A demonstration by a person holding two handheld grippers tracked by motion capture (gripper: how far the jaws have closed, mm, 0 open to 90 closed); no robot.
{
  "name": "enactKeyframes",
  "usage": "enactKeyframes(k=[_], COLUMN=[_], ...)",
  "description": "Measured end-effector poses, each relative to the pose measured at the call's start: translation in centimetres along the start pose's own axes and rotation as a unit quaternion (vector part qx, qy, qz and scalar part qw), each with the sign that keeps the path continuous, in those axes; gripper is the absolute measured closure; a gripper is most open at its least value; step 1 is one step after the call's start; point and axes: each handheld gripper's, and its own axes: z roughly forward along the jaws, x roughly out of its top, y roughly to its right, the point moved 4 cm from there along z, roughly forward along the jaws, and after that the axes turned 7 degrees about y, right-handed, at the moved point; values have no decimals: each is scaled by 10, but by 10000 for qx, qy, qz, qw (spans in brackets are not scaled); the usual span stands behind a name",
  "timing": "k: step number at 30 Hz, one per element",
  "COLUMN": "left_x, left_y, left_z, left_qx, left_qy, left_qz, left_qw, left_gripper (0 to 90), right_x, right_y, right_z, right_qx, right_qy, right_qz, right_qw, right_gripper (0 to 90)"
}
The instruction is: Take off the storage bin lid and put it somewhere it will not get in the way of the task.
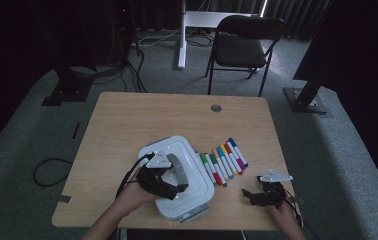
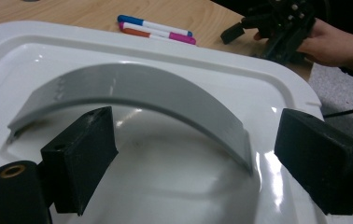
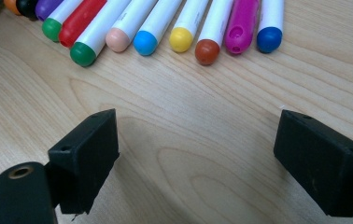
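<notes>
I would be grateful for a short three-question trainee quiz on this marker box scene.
1. True or false: the left gripper is shut on the grey handle of the white box.
2. Which lies beside the box? A) scissors B) a row of markers C) a cup
3. What surface lies between the right gripper's open jaws?

Key: 1. False; its jaws stand open on either side of the handle, not touching it. 2. B. 3. Bare wooden table, short of the marker caps.
</notes>
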Motion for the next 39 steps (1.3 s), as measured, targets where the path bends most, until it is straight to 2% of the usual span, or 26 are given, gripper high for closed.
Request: enactKeyframes(k=[5,9,11,13,17,20,24,28,32,39], left_x=[3,4,4,3,3,2,2,1,1,8], left_y=[-1,1,1,2,2,4,6,7,6,9], left_z=[6,8,10,12,13,13,13,13,12,5], left_qx=[35,-23,12,-4,104,78,-46,-192,-345,-542], left_qy=[-31,-34,-36,-30,-16,-18,17,45,30,49], left_qz=[-4,13,3,9,77,135,117,62,-22,92], left_qw=[10000,10000,10000,10000,9999,9999,9999,9998,9994,9985], left_gripper=[158,229,245,302,365,410,482,570,615,687], right_x=[0,0,0,0,0,0,0,0,0,0], right_y=[0,0,0,0,0,0,-2,-2,-2,-2], right_z=[0,0,0,0,0,0,1,2,2,1], right_qx=[12,-4,-19,-27,-32,-63,-143,-137,-139,-164], right_qy=[4,1,-11,-13,-5,-21,-69,-72,-73,-73], right_qz=[15,5,-15,-26,7,-22,-155,-161,-159,-135], right_qw=[10000,10000,10000,10000,10000,10000,9998,9998,9998,9997], right_gripper=[135,135,136,135,135,135,127,127,127,128])
